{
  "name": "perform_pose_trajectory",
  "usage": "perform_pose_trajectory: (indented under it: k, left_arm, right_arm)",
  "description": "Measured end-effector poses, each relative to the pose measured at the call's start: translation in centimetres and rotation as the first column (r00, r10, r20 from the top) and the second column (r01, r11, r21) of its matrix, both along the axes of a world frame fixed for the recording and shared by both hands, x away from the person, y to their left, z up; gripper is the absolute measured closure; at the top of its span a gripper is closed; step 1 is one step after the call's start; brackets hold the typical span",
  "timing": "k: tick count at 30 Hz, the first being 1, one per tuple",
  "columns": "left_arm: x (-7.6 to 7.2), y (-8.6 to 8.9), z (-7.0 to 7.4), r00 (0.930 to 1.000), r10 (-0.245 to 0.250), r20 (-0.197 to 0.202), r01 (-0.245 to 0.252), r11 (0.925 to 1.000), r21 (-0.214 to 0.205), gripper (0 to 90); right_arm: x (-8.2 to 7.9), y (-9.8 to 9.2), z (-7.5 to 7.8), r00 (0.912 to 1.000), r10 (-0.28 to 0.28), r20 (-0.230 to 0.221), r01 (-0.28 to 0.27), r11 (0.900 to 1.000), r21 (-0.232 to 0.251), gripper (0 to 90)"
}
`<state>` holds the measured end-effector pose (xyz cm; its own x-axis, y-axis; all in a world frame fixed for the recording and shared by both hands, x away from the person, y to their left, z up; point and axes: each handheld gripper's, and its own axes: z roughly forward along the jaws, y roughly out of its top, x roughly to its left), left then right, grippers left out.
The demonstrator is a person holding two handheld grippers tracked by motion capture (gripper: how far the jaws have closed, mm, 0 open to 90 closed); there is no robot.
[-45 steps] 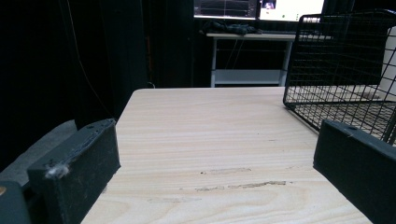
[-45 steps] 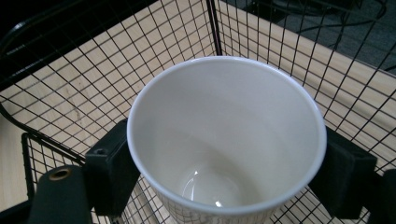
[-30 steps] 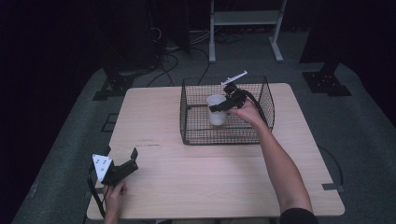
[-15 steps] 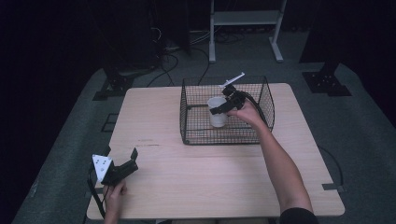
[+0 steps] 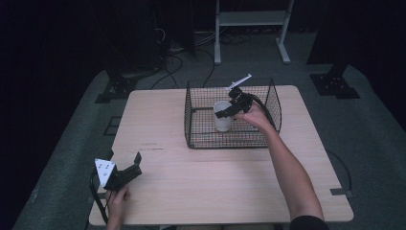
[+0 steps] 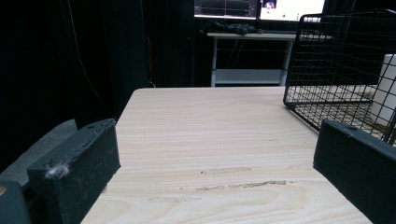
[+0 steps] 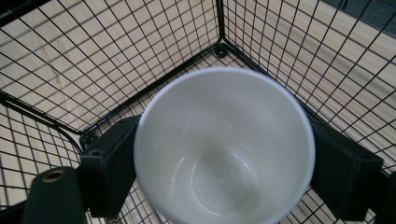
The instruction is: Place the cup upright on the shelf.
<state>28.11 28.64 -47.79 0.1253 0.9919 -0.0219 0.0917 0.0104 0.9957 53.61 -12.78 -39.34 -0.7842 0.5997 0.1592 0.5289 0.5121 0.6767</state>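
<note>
A white cup [image 5: 221, 123] stands upright inside a black wire basket [image 5: 230, 143] at the back middle of the wooden table [image 5: 191, 191]. My right gripper [image 5: 225, 111] reaches down into the basket from the right. In the right gripper view the cup [image 7: 224, 144] sits between the two black jaws of that gripper [image 7: 224, 172], which have just been opening and stand close beside its wall. My left gripper [image 5: 125, 158] rests near the table's front left corner, its jaws wide apart around bare wood [image 6: 215, 163]. From there the basket [image 6: 336, 56] and cup [image 6: 385, 88] appear at the right.
A white metal stand [image 5: 251, 19] and cables [image 5: 167, 48] are on the floor behind the table. Dark equipment bases [image 5: 335, 81] flank the table's back corners. Bare wood [image 5: 158, 124] lies between the left gripper and the basket.
</note>
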Motion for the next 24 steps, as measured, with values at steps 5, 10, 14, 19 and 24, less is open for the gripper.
perform_pose_trajectory:
  k: [5, 10, 14, 19, 24]
  left_arm:
    - [0.0, 0.0, 0.0, 1.0, 0.0, 0.0, 0.0, 1.0, 0.0, 0.0]
    - [0.0, 0.0, 0.0, 1.0, 0.0, 0.001, 0.0, 1.0, 0.0, 0.0]
    - [0.0, 0.0, 0.0, 1.0, 0.0, 0.001, 0.0, 1.0, 0.002, 0.0]
    - [0.0, 0.0, 0.0, 1.0, 0.0, 0.0, 0.0, 1.0, 0.003, 0.0]
    - [0.0, -0.1, 0.0, 1.0, -0.001, 0.0, 0.001, 1.0, 0.005, 0.0]
  right_arm:
    - [-0.2, 0.0, 0.3, 1.0, -0.002, 0.005, 0.002, 1.0, 0.004, 14.7]
    - [-0.4, -0.2, 0.8, 0.9998, -0.008, 0.017, 0.007, 0.9997, 0.023, 13.6]
    - [-0.7, -0.5, 1.5, 0.9995, -0.012, 0.029, 0.01, 0.9987, 0.051, 13.3]
    - [-1.0, -1.2, 2.5, 0.999, -0.023, 0.039, 0.019, 0.9956, 0.091, 13.2]
    - [-1.5, -1.8, 3.1, 0.9984, -0.026, 0.05, 0.02, 0.9935, 0.112, 13.2]
